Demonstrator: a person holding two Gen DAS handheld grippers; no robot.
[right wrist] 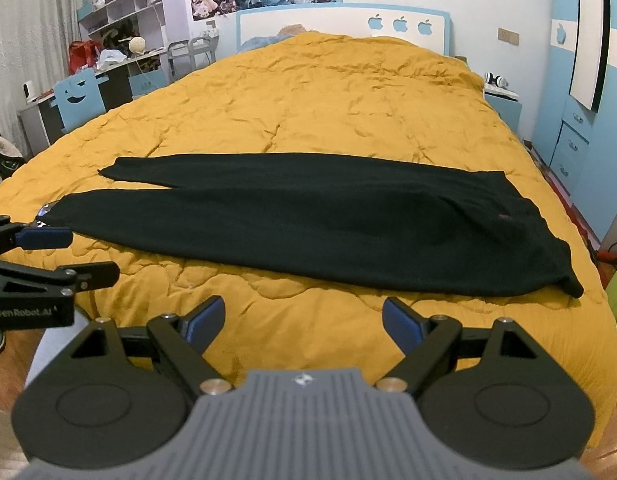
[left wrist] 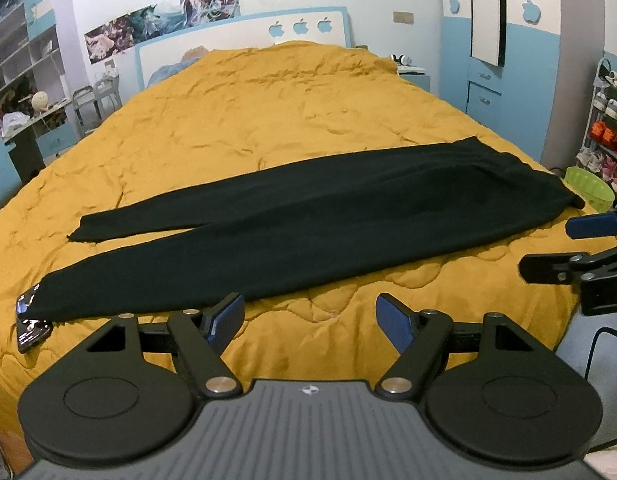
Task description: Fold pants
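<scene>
Black pants [left wrist: 308, 216] lie flat across the near part of a bed with a mustard quilt [left wrist: 268, 120], waist at the right, both legs running left and splitting near the cuffs. In the right wrist view the pants [right wrist: 328, 224] stretch the same way, waist corner near the bed's right edge. My left gripper [left wrist: 310, 320] hovers open above the quilt just short of the near leg. My right gripper [right wrist: 302, 322] is open too, in front of the pants' middle. Each gripper shows at the edge of the other's view: the right gripper [left wrist: 548, 248] and the left gripper [right wrist: 84, 254].
A dark phone [left wrist: 32, 326] lies by the near cuff at the bed's left edge. A desk and blue chair [right wrist: 78, 100] stand left of the bed, a nightstand [right wrist: 502, 108] and blue wardrobe on the right, a green basket [left wrist: 588, 188] and shoe rack beyond the right edge.
</scene>
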